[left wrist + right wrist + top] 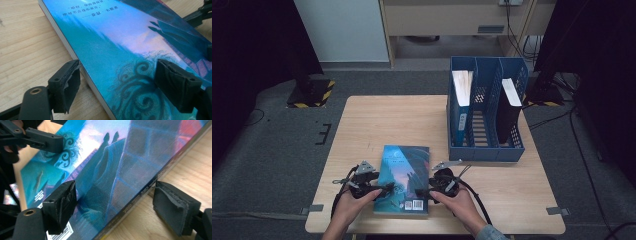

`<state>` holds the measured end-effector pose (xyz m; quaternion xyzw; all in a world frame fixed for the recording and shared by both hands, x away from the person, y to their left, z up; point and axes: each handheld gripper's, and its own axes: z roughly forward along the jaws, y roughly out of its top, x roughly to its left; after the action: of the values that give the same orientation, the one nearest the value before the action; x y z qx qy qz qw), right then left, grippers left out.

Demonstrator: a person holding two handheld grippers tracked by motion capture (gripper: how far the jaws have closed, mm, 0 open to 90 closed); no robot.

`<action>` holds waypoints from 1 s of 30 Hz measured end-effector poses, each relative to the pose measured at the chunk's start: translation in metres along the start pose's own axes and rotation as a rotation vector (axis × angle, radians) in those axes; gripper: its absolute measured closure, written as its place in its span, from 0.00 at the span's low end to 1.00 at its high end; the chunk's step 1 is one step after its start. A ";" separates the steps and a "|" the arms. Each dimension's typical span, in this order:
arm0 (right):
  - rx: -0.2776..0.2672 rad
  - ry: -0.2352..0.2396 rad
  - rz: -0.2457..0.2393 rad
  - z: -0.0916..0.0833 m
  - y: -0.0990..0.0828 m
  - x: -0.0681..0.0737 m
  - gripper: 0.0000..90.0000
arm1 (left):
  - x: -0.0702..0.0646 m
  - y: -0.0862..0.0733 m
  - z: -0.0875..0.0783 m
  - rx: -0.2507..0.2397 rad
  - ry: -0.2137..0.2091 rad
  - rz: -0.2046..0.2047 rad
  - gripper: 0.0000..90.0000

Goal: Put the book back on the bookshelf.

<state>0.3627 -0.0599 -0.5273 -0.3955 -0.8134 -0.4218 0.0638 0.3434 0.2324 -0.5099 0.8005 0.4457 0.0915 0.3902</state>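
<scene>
High view: a paperback book [404, 180] lay flat at the table's [377, 120] 6 o'clock edge, the left tongs [384, 189] and right tongs [421, 192] flanking it.

Left gripper view: jaws spread across the page edge.

Right gripper view: jaws spread astride the spine. Judged light, flexible, glossy; grip the spine.

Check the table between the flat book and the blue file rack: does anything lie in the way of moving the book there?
Nothing visible does. The book lies flat between the left gripper and right gripper. The tabletop up to the blue file rack is bare, and the rack's middle slot looks free.
</scene>
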 end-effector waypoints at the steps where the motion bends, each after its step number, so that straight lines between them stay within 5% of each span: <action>1: -0.003 0.002 0.002 0.000 0.000 0.000 0.21 | 0.001 0.000 0.000 0.001 -0.002 -0.004 0.22; 18: -0.021 0.078 -0.003 0.003 -0.001 -0.005 0.08 | 0.005 0.002 0.007 0.009 -0.030 -0.019 0.15; 22: -0.021 0.043 -0.005 0.000 0.000 -0.007 0.23 | 0.007 0.004 0.008 0.021 -0.040 -0.025 0.14; 30: -0.028 0.014 0.035 -0.003 0.004 -0.006 0.33 | 0.008 0.006 0.006 0.034 -0.034 -0.018 0.15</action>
<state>0.3688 -0.0640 -0.5251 -0.4075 -0.7998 -0.4349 0.0714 0.3546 0.2336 -0.5112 0.8044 0.4476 0.0669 0.3849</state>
